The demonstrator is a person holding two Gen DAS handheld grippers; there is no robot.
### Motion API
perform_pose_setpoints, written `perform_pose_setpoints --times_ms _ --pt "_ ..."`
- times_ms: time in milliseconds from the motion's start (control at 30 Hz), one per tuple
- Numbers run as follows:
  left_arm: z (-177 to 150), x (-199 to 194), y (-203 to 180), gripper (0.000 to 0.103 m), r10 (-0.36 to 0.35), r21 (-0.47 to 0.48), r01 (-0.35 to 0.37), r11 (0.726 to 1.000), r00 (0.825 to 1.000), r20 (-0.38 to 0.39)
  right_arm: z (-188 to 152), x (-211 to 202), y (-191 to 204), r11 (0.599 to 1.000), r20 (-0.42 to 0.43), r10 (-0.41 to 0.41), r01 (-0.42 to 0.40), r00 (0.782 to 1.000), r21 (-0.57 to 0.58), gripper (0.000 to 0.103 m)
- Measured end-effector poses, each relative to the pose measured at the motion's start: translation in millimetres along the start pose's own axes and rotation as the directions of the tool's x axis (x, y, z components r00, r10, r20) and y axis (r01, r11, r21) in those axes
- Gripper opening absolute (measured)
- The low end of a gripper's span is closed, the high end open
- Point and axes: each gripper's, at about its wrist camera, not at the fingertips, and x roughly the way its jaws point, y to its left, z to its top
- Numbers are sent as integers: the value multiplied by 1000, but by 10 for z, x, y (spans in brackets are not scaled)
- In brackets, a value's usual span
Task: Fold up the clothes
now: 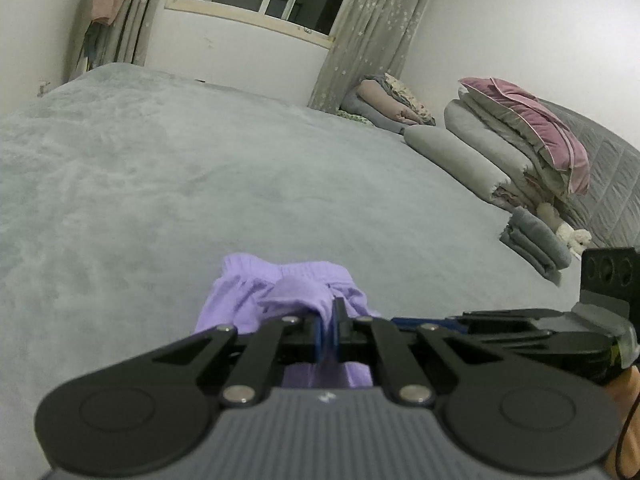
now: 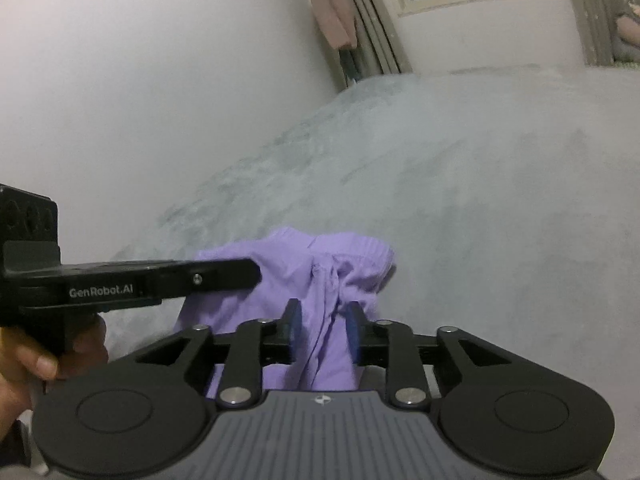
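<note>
Holding the soft, light lilac shorts above the grey bed, your left gripper pinches a fold while your right gripper stands parted around probably loose cloth, so regrip near the waistband.

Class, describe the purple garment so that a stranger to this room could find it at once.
Start at the wide grey bed. Near its front edge lies the purple garment, bunched, with a gathered waistband. It is the only purple cloth; the folded bedding is grey and pink.
</note>
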Motion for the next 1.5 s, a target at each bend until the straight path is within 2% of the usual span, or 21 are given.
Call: perform_pose_setpoints --times_ms 100,133,200,300,367,400,500,600,667,767,933,1033,1133,1200,1233,1300,1400,1467,1500 --pt "-3 -19 -3 4 -16 7 16 1000 1000 15 -4 46 52 1000 -8 -8 8 1000 -25 23" --pt "-6 -24 -6 4 -16 8 15 1000 1000 16 -14 54 65 999 -13 -12 12 1000 -36 16" --pt "-12 -36 -8 4 -17 9 17 1000 1000 19 -42 59 80 998 -25 -29 27 999 -60 9" --pt "-21 -64 -12 4 -26 9 26 1000 999 25 -32 34 6 1000 -22 -13 13 1000 -6 10" --pt "-32 -97 -25 4 -36 10 35 999 999 28 -22 12 -55 999 -16 6 -5 1000 40 17" --pt "-35 -122 -29 4 -44 10 44 999 999 31 -21 3 -70 999 -13 15 -14 1000 50 29" --pt "-32 -232 -51 4 -82 10 82 997 995 54 -21 8 -65 999 0 30 -30 1000 31 32" --pt "-5 -340 -57 4 -124 10 123 992 990 69 -20 79 -165 988 -6 138 -138 990 72 32" --pt "16 -369 -38 4 -134 5 134 991 989 58 -25 133 -253 966 -10 231 -228 973 120 33" --pt "38 -441 -13 4 -170 -6 171 985 983 62 -56 209 -413 901 -1 379 -369 925 230 42" --pt "59 -632 -33 4 -250 19 249 968 962 112 -138 105 -687 803 91 481 -480 872 353 55" --pt "65 -610 2 4 -247 6 248 969 964 101 -165 82 -759 752 136 526 -534 840 388 61" --pt "52 -570 42 4 -232 -3 233 972 969 82 -203 114 -791 704 145 567 -568 811 426 61" --pt "64 -590 45 4 -246 -10 248 969 965 94 -219 111 -806 684 155 582 -583 798 438 61" --pt "72 -628 40 4 -268 -13 271 963 957 114 -227 109 -813 674 160 589 -591 792 444 61" --pt "83 -749 8 4 -327 1 331 943 930 169 -244 78 -873 646 201 597 -614 776 454 61" --pt "67 -912 -73 4 -382 57 379 924 899 214 -265 2 -938 607 262 615 -659 743 444 62" --pt "44 -972 -102 5 -400 77 393 916 888 228 -282 -62 -942 590 291 633 -690 717 419 64" --pt "35 -980 -106 5 -399 77 392 917 888 231 -282 -86 -912 585 295 649 -707 702 397 67"
